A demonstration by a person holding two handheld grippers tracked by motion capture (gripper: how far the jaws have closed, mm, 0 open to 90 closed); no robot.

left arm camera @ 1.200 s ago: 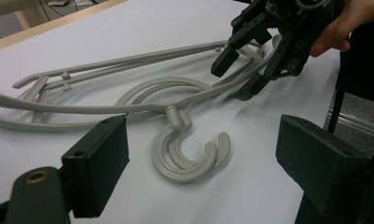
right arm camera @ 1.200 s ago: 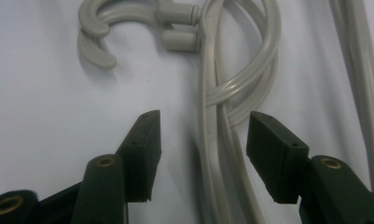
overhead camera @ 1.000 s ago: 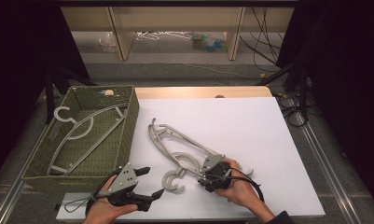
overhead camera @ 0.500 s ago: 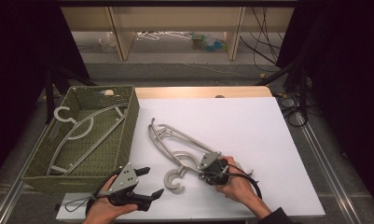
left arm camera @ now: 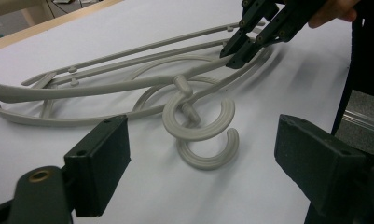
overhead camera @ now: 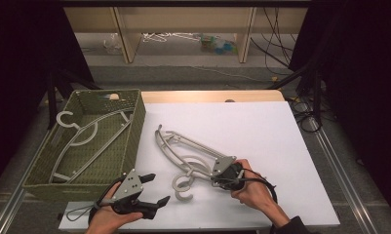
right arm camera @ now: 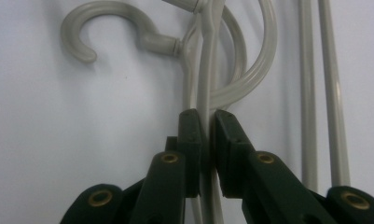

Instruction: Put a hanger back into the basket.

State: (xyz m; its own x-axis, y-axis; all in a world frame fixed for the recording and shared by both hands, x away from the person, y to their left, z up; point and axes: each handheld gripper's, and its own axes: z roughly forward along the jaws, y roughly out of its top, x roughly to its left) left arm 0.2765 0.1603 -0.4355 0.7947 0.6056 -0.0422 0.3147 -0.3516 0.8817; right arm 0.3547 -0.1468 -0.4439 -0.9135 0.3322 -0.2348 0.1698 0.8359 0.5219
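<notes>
**One hanger packed, two on the table — the next just gripped**

Nearest the person, at about seven o'clock on the table (overhead camera: 281,126), the left gripper (overhead camera: 153,189) hung idle with its jaws spread wide and nothing between them. Just past it, at five o'clock, the right gripper (overhead camera: 216,171) had just been closing and now sat clenched on a thin arm of the upper grey hanger (overhead camera: 183,146), the plastic pinched between its pads (right arm camera: 190,140). A second hanger (left arm camera: 208,156) lay tangled under the first, their hooks overlapping near the table's centre.

Farther off, at nine to ten o'clock, the green woven basket (overhead camera: 134,122) already held one hanger (overhead camera: 86,139), lying flat inside.

By that showing the work stood about a third done — one hanger stowed, one grasped but not yet lifted, one untouched. Separating the interlocked hooks looked the likely snag.
</notes>
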